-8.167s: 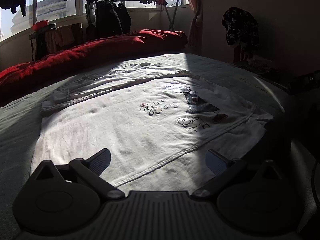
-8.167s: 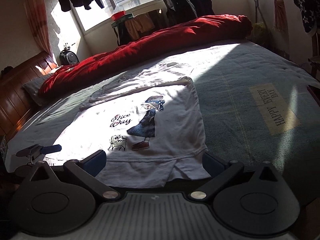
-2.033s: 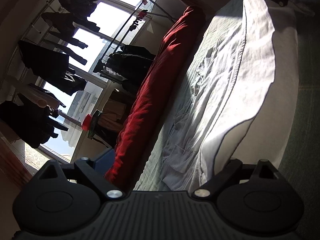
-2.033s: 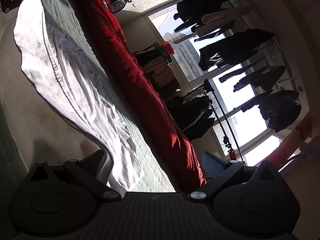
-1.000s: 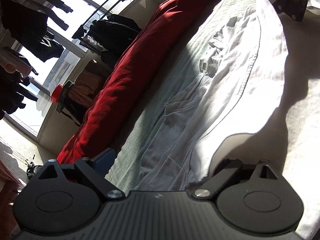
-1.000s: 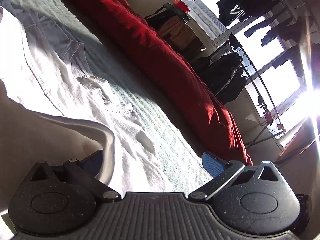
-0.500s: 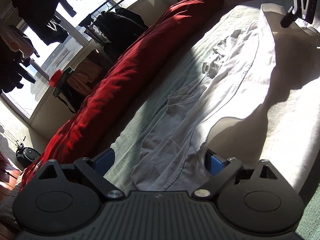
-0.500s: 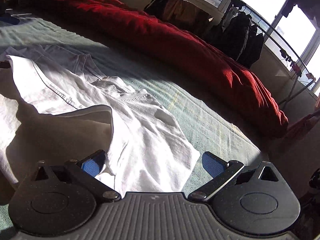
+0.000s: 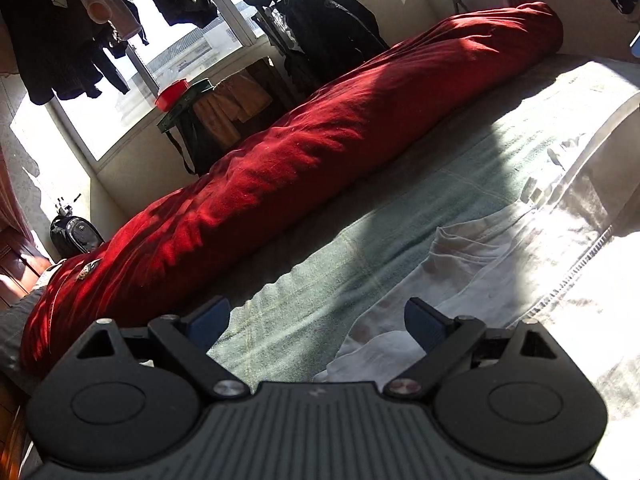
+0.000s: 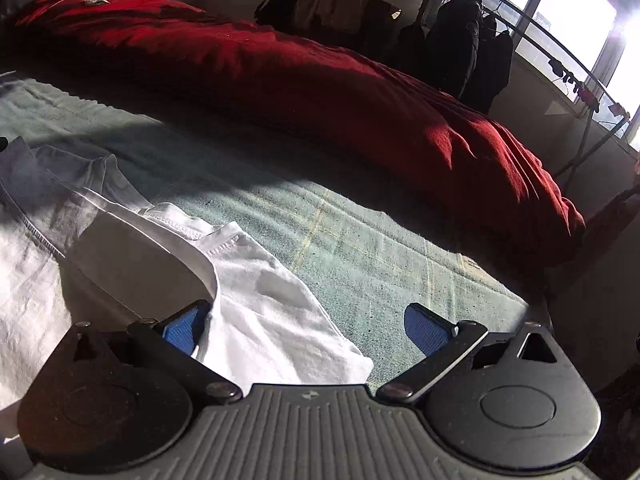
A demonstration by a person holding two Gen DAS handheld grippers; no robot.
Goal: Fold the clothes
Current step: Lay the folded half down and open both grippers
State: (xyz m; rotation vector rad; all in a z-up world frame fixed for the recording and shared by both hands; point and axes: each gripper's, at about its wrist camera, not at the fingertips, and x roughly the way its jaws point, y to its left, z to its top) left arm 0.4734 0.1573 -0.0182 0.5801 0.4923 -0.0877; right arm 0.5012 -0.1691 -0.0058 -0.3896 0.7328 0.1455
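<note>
Where the left gripper [image 9: 318, 320] sits low over the bed [image 9: 320, 280], we find its jaws spread wide with nothing between them. The white shirt [image 9: 500, 272] lies just ahead and to its right, a rumpled edge reaching under the right finger [image 9: 424, 322]; whether cloth and finger touch, we cannot tell. The left finger [image 9: 208, 320] stands over bare green cover. Beyond both fingers a rolled red quilt [image 9: 320, 172] runs across the far side of the bed, with dark clothes [image 9: 328, 28] hanging at the window behind it.

We find the right gripper [image 10: 306, 326] likewise wide open and gripping nothing. The shirt [image 10: 260, 304] lies ahead and to its left, a folded-over hem curving up against the left blue pad [image 10: 182, 328]; the layer looks doubled there. The right pad [image 10: 426, 330] is over bare cover [image 10: 380, 248], clear of the cloth. The quilt [image 10: 320, 92] lies well beyond, across the view. Both grippers are close above the bed surface.
</note>
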